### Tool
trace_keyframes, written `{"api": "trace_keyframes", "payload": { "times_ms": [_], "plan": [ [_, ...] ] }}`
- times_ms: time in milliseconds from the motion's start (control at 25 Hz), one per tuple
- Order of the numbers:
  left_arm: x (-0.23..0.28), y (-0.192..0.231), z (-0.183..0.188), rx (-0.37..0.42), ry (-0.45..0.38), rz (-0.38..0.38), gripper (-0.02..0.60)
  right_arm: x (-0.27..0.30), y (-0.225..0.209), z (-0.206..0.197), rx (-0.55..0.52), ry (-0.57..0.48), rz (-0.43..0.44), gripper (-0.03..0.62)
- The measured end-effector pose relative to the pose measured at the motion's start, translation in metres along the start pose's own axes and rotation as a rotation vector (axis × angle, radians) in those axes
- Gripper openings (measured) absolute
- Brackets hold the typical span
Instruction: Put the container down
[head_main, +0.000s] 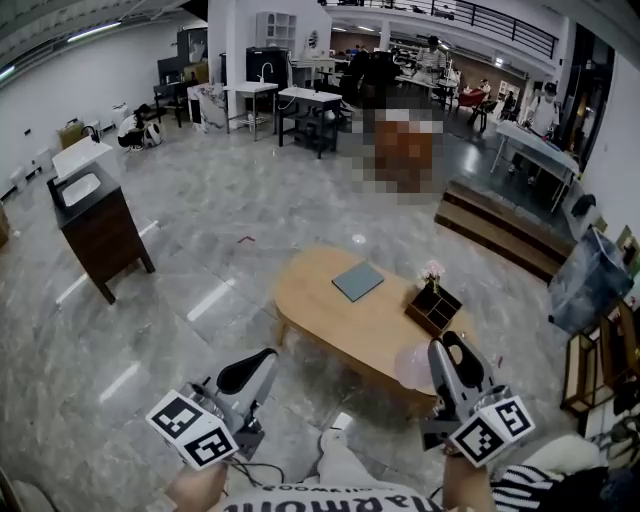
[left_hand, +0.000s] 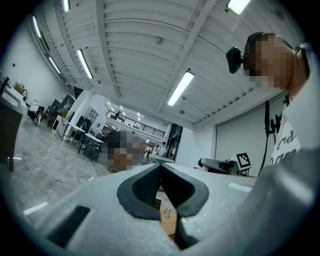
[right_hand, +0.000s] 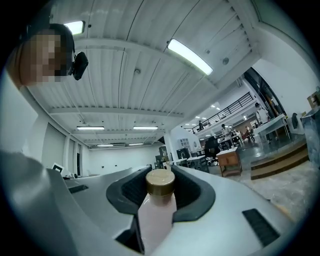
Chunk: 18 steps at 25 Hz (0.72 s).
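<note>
The container is a pale pink bottle with a gold cap. It stands upright between the jaws of my right gripper, which is shut on it. In the head view the bottle shows as a pink blur left of the right gripper, over the near edge of the oval wooden table. My left gripper hangs over the floor left of the table. In the left gripper view the left gripper has its dark pads meeting at the tips, with nothing between them.
On the table lie a teal book and a dark wooden box with pink flowers. A dark sink cabinet stands at the left. Low wooden steps run along the right. Desks and people fill the far end.
</note>
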<state>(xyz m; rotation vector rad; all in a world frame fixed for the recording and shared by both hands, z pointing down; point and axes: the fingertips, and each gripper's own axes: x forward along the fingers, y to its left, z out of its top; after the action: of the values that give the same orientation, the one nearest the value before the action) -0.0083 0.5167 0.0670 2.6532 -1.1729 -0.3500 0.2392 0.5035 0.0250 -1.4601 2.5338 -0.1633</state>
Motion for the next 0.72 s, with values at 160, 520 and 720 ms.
{"api": "trace_keyframes", "payload": {
  "times_ms": [160, 520, 720],
  "plan": [
    [0.022, 0.017, 0.006, 0.019, -0.007, -0.003, 0.014, 0.028, -0.016, -0.003, 0.002, -0.007, 0.006, 0.127],
    [0.095, 0.067, 0.029, 0.047, -0.044, 0.025, 0.014, 0.118, -0.062, 0.011, -0.024, -0.013, 0.080, 0.127],
    [0.150, 0.094, 0.041, 0.049, -0.084, 0.038, 0.015, 0.172, -0.102, 0.024, -0.047, -0.022, 0.122, 0.127]
  ]
}}
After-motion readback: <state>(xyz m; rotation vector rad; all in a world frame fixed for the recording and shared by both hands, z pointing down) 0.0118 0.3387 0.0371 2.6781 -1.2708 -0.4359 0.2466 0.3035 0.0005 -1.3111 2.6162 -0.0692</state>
